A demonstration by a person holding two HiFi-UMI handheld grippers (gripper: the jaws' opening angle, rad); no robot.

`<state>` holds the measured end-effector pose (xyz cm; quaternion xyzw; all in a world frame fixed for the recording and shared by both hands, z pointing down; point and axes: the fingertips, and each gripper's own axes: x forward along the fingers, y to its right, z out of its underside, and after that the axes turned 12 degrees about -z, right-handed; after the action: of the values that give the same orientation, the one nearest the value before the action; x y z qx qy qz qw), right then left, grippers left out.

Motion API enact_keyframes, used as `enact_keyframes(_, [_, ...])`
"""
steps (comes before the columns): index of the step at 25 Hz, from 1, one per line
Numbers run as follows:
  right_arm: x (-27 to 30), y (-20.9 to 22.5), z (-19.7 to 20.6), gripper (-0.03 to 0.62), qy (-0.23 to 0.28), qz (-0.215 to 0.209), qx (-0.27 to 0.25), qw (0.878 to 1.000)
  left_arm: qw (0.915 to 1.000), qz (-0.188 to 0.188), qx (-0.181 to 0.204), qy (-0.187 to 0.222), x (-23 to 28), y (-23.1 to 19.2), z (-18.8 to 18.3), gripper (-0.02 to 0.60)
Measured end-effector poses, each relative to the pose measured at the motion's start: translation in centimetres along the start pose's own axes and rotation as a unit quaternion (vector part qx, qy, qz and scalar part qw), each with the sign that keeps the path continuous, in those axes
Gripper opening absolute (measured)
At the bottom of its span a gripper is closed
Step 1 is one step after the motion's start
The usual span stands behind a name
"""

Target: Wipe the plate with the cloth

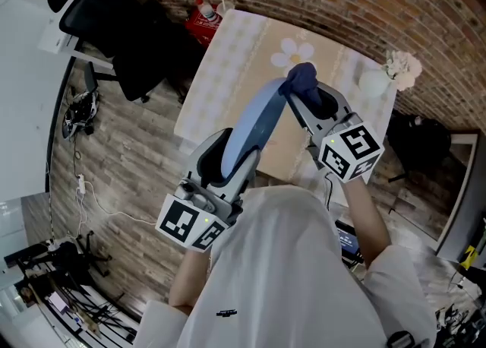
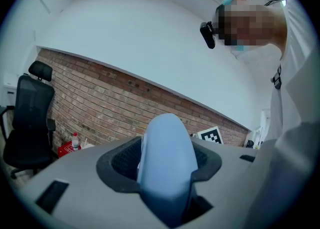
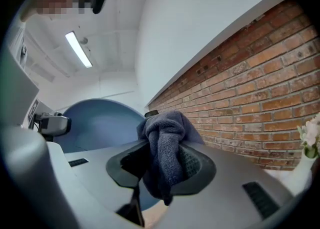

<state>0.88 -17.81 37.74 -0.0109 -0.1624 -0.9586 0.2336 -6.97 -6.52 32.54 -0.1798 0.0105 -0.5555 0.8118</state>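
Note:
In the head view my left gripper [image 1: 228, 160] is shut on the rim of a light blue plate [image 1: 257, 124], held up on edge above the table. My right gripper [image 1: 307, 99] is shut on a bunched dark blue cloth [image 1: 301, 79] that presses against the plate's upper edge. The left gripper view shows the plate [image 2: 167, 165] edge-on, pinched between the jaws. In the right gripper view the cloth [image 3: 165, 155] hangs out between the jaws, with the plate's face [image 3: 97, 123] just behind it to the left.
Below lies a table [image 1: 220, 73] with a pale checked cloth and a daisy print. A white vase with flowers [image 1: 391, 73] stands at its far right corner, a red item [image 1: 203, 21] at the far left. A black office chair [image 1: 114, 23] stands left of it.

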Motion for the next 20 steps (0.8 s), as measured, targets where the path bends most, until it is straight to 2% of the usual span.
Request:
enact_keyframes(8, [-0.2,1.6,3.0,0.144,-0.021,0.02,0.014,0.999,0.9991,0.022,-0.011,0.034,-0.8,0.9,-2.6,0.23])
enact_keyframes(20, [0.1,-0.3,6.7,0.144,-0.045,0.005,0.047,0.998,0.9967,0.027,-0.03,0.07,-0.3,0.9,-5.3,0.23])
